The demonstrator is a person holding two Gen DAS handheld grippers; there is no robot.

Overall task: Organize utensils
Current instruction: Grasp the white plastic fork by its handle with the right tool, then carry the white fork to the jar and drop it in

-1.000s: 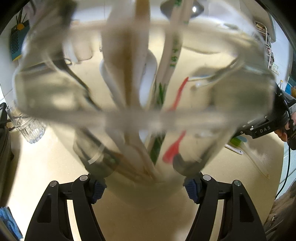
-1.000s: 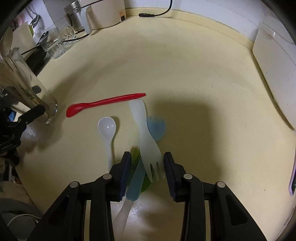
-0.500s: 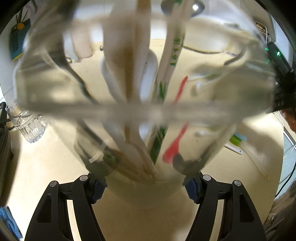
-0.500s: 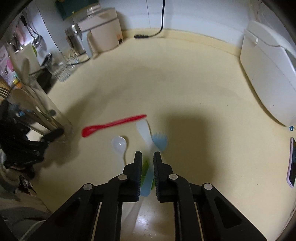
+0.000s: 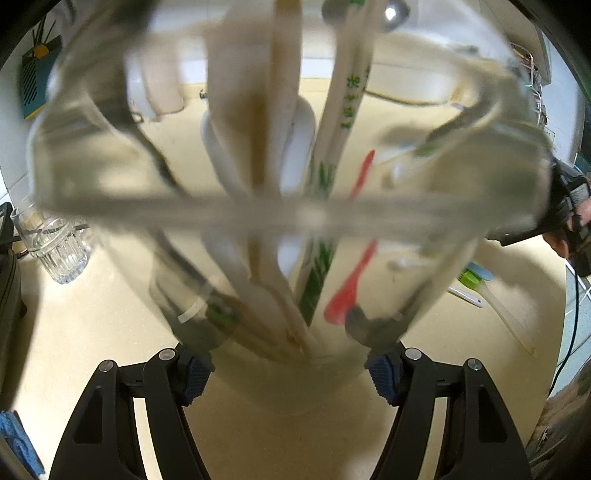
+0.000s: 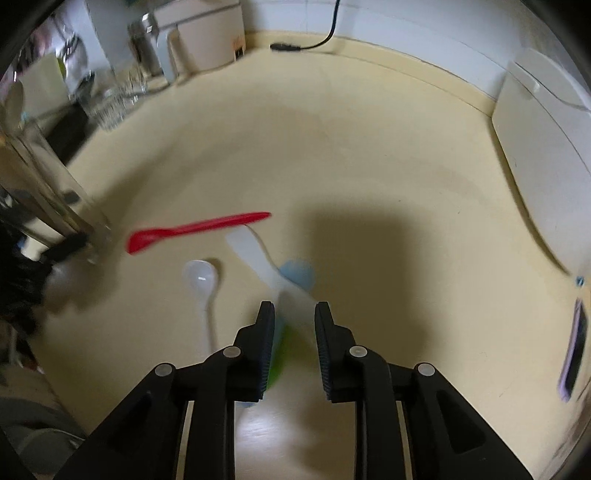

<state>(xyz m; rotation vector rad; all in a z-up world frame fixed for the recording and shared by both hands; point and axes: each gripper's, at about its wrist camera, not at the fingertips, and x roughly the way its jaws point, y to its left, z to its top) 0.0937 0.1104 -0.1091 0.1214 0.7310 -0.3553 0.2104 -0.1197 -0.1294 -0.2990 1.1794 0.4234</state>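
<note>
Smooth cream counter, white wall behind | I clamp left gripper on clear glass tumbler | right gripper just reopened over flat translucent plastic fork, not gripping.

A pale yellow countertop fills the scene, meeting a white wall along a raised yellow edge; a black cable lies on the countertop at the foot of that wall; a cream appliance stands at the countertop's far left corner; a white board leans at its right edge; a dark shadow falls across its middle.
</note>
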